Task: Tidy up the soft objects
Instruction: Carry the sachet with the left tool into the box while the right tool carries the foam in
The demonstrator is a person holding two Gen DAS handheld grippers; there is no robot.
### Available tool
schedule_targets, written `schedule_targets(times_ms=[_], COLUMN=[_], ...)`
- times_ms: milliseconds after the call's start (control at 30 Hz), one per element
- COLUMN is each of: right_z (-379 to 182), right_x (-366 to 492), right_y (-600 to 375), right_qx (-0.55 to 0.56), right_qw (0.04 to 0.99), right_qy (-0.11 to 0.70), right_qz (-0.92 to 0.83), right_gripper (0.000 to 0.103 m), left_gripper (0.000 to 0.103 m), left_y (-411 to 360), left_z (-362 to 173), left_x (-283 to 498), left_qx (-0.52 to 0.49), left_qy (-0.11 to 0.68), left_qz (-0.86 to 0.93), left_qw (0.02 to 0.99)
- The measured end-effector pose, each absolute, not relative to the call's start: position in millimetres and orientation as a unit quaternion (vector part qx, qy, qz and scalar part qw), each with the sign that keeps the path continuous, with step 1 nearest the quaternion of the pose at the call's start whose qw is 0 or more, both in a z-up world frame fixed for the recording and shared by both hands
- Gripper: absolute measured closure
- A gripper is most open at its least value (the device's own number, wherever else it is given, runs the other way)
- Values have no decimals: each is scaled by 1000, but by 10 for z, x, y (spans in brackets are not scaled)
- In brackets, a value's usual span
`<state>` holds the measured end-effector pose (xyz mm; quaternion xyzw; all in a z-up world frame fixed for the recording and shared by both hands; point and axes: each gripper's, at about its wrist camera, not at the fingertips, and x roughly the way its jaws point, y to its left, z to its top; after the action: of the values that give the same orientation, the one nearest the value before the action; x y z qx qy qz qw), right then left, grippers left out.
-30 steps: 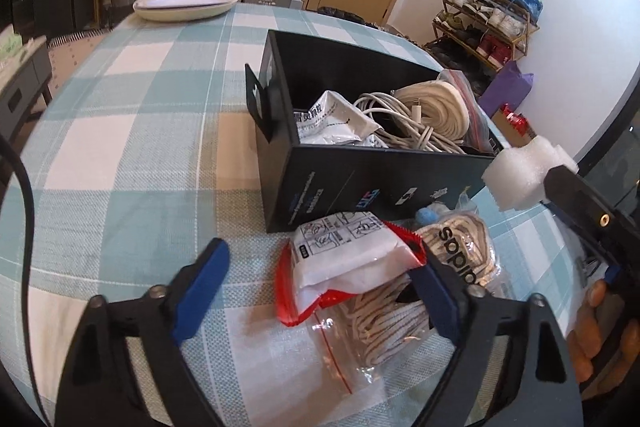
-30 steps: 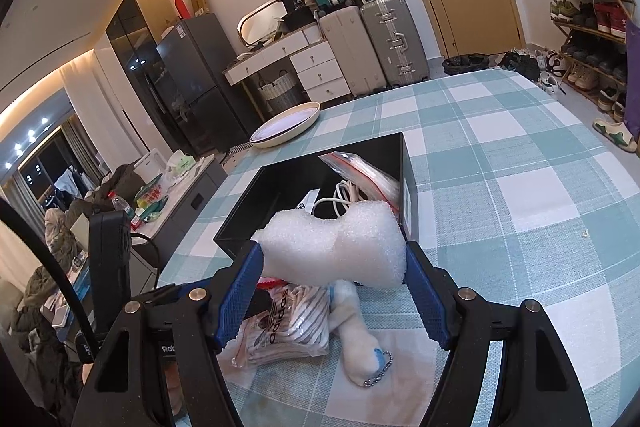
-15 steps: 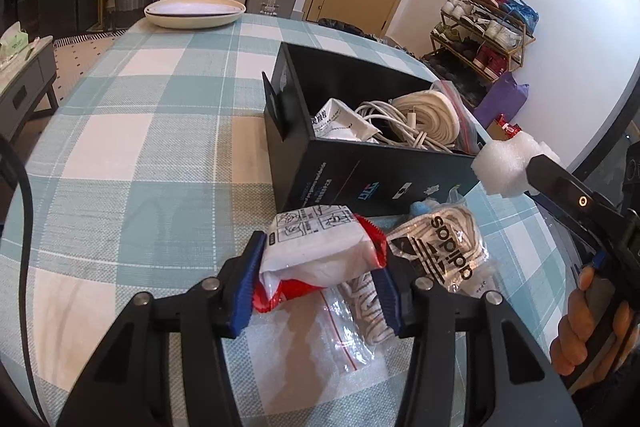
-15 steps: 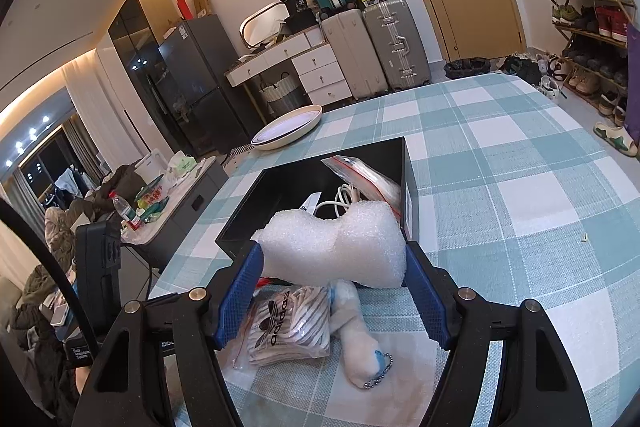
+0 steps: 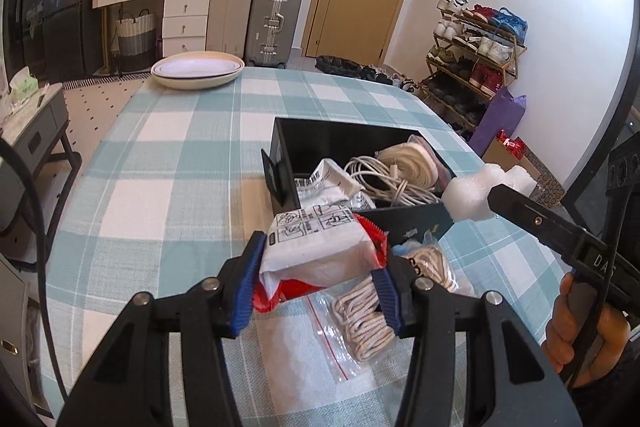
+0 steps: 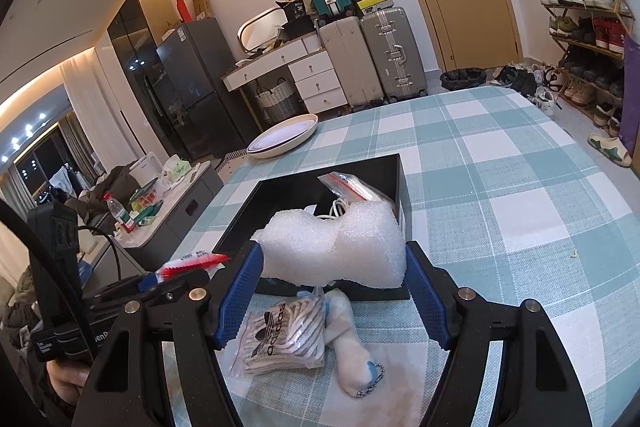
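Note:
My left gripper (image 5: 318,285) is shut on a white and red plastic packet (image 5: 316,251) and holds it above the table, just in front of the black box (image 5: 404,225). My right gripper (image 6: 334,281) is shut on a white foam piece (image 6: 336,247), held over the box's near wall (image 6: 360,293); the foam also shows in the left wrist view (image 5: 480,191). The box holds a white cable (image 5: 380,179), a coil of cord (image 5: 410,163) and a packet (image 5: 324,183). A bag of laces marked adidas (image 6: 284,335) and a small white plush on a chain (image 6: 352,347) lie on the table.
A zip bag of white cord (image 5: 360,323) lies under the left gripper. A cream plate (image 5: 196,69) stands at the far end of the checked tablecloth (image 5: 168,163). Suitcases, a dresser and a shoe rack stand beyond the table.
My left gripper closed on the white and red packet and lifted it off the table toward the box. My right gripper kept its hold on the foam and barely moved.

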<state>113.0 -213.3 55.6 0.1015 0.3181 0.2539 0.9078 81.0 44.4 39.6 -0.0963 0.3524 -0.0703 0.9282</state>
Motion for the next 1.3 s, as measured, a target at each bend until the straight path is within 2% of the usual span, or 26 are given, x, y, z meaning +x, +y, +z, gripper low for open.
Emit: schedule_targets(times_ms=[467,1300], right_z=[589,459], right_x=[1332,1638], right_y=[-2088,-1723], right_qx=[85,19], right_qw=[908,898], right_qy=[325,347], right_qz=[251,271], right_gripper=[31,31], left_gripper=[53,52], left_y=[377,294], left_z=[592,614], left_x=[1127,1578], left_qx=[-71,-63], left_qy=[338,350], left_qz=[-73,-74], left_qw=[936,932])
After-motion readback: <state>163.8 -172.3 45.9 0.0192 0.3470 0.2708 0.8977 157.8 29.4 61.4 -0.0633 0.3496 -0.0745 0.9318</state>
